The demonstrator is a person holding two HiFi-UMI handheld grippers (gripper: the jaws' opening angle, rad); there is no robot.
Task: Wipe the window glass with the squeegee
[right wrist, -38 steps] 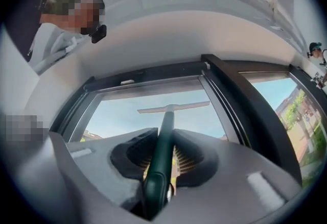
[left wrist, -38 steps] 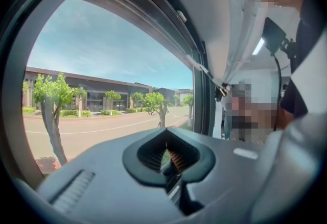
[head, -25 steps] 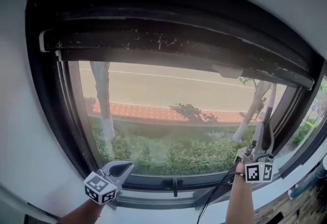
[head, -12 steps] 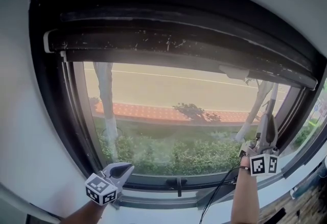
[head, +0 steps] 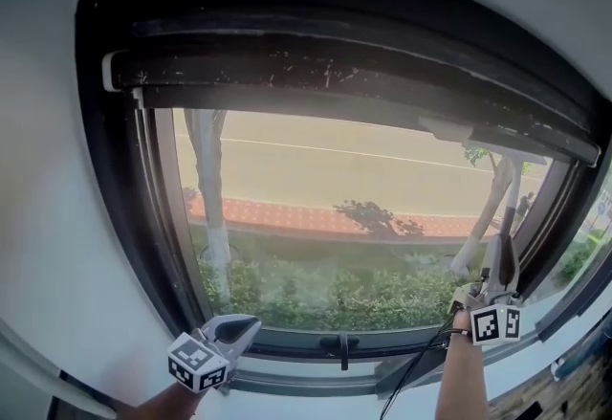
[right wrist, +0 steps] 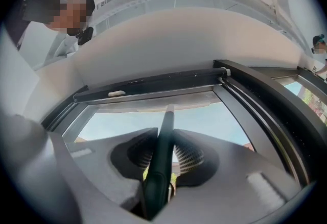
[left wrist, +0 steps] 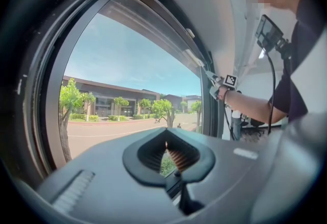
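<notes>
Left gripper (head: 247, 323): low at the window's bottom left, jaws closed tip to tip, nothing between.
Right gripper (head: 488, 294): lower right, jaws clamped on the dark green handle of the squeegee (right wrist: 162, 152).
Squeegee: shaft rising along the right side of the pane, pale blade (head: 451, 131) lying against the top right of the window glass (head: 325, 208), just under the upper frame (head: 316, 74).
Latch (head: 342, 347): on the bottom rail, centre.
Beyond the glass: hedge (head: 335, 292), brick pavement, road, tree trunk (head: 212, 208).
</notes>
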